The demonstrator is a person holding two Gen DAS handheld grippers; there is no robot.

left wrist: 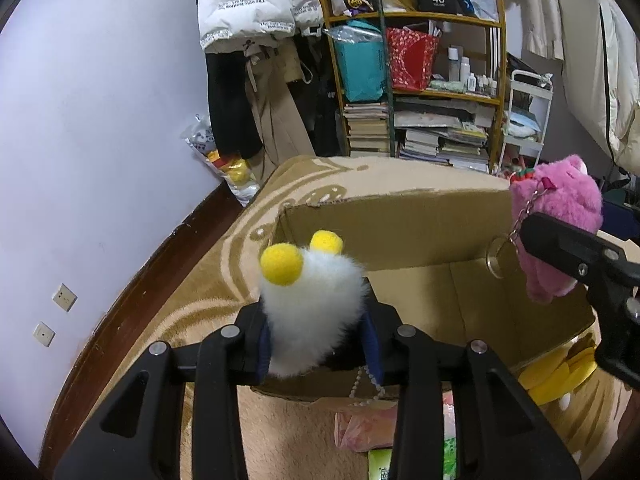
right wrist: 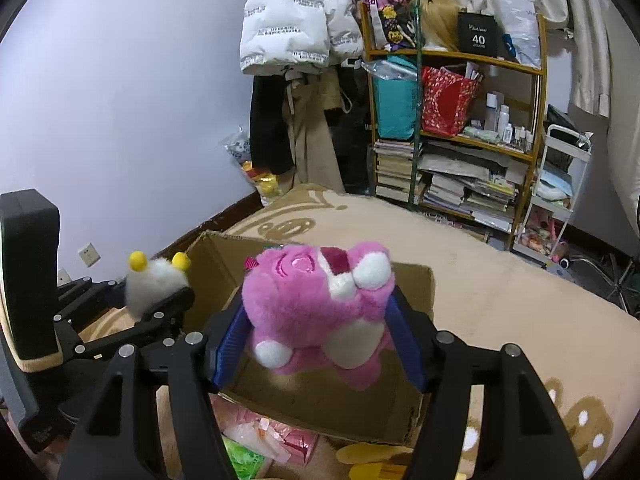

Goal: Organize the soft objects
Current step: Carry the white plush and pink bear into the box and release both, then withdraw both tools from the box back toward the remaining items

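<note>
My left gripper (left wrist: 316, 332) is shut on a white fluffy plush (left wrist: 312, 304) with two yellow pom-poms and holds it over the near left edge of an open cardboard box (left wrist: 400, 220). A bead string hangs below it. My right gripper (right wrist: 316, 336) is shut on a pink plush bear (right wrist: 316, 304) and holds it above the same box (right wrist: 216, 264). The bear (left wrist: 560, 216) with its keychain ring also shows at the right of the left wrist view, and the white plush (right wrist: 154, 284) shows at the left of the right wrist view.
The box stands on a beige patterned blanket (right wrist: 500, 280). Pink and green packets (right wrist: 264, 440) and a yellow plush (left wrist: 556, 376) lie by the box's near side. A crowded wooden shelf (right wrist: 460, 128), hanging coats (right wrist: 296, 32) and a white cart (right wrist: 556, 188) stand behind.
</note>
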